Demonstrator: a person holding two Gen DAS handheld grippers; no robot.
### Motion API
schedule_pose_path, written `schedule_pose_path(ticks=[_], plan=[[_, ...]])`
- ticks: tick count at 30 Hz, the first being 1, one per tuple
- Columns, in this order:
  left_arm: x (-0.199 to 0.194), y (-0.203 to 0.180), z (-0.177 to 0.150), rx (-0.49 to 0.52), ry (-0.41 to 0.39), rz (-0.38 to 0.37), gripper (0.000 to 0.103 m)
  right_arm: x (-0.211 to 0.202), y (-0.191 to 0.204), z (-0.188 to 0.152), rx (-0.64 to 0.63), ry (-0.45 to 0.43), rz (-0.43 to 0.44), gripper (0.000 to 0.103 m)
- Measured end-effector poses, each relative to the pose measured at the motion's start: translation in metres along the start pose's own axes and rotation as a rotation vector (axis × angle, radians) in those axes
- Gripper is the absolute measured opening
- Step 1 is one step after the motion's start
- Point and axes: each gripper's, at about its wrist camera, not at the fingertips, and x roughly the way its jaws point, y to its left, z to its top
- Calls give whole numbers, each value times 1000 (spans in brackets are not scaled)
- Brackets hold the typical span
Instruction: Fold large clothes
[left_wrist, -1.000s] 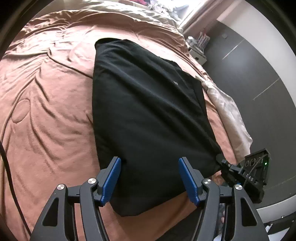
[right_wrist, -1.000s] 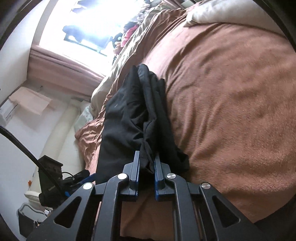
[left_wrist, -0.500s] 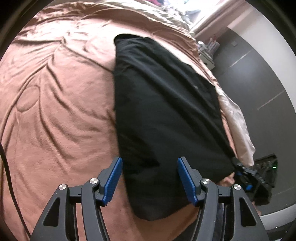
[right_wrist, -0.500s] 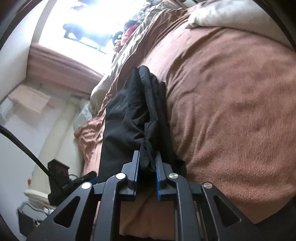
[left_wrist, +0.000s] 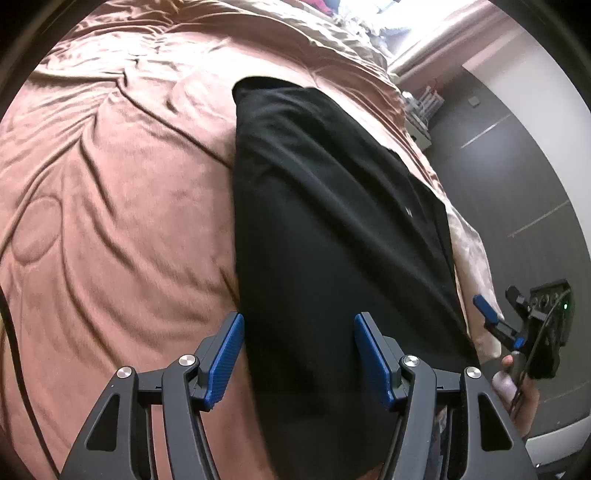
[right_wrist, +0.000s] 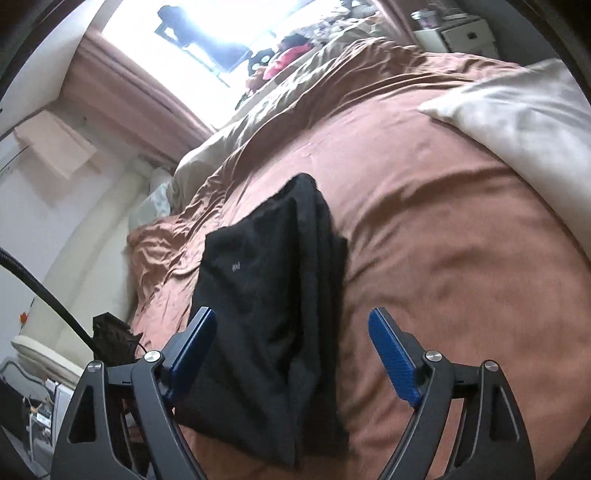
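Right wrist view: black garment (right_wrist: 273, 295) bears a small unreadable logo (right_wrist: 235, 266).

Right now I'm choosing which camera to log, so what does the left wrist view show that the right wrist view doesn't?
Only the left wrist view: the right gripper from outside, open beside the bed, and dark wall panels. Only the right wrist view: a bright window, a white pillow and the garment's stacked side folds. Both: the folded black garment lying on the brown bedspread, held by neither gripper.
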Motion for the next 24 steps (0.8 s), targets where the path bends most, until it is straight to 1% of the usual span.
schedule_pose_path(ticks=[5, 9, 12, 14, 16, 17, 20, 24], plan=[[13, 3, 30, -6, -1, 2, 63, 45, 3, 45, -2, 65, 16, 83], [26, 1, 53, -15, 7, 12, 64, 78, 7, 68, -20, 108, 3, 83], [35, 0, 68, -11, 16, 29, 65, 102, 10, 78, -35, 148, -24, 83], [41, 2, 79, -14, 23, 41, 67, 118, 6, 83, -26, 171, -60, 83], [46, 2, 88, -8, 29, 56, 70, 131, -5, 85, 0, 188, -93, 65], [49, 2, 94, -6, 37, 67, 71, 134, -8, 86, 16, 192, -99, 63], [56, 0, 111, 6, 40, 83, 71, 142, -26, 85, 80, 200, -84, 61], [66, -7, 133, 32, 53, 117, 72, 142, -30, 84, 86, 195, -52, 59]])
